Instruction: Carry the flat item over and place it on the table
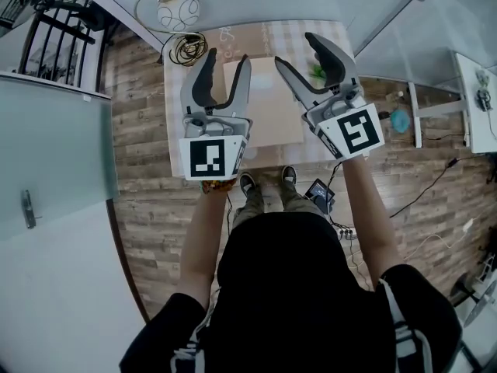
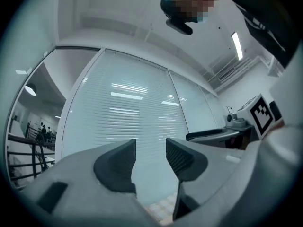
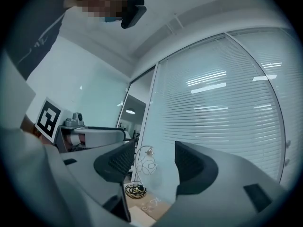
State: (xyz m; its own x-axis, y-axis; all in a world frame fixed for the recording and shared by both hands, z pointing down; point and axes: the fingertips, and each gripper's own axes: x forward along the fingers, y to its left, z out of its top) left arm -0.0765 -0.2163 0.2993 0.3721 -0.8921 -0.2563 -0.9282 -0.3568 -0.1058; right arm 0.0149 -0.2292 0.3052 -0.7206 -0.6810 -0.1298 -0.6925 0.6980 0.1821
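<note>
"Board: where is it?"

"Flat on the table, below my left gripper and right gripper, touching neither. There's plank floor around it and a lamp near the far left corner."

"And your hands?"

"Both are raised and tilted up at the blinds. Left jaws are apart and empty. Right jaws are a little wider, also empty."

Everything is evenly, brightly lit — glare streaks are seen on the glass wall; both gripper views are bent and darkened at the edges.
</note>
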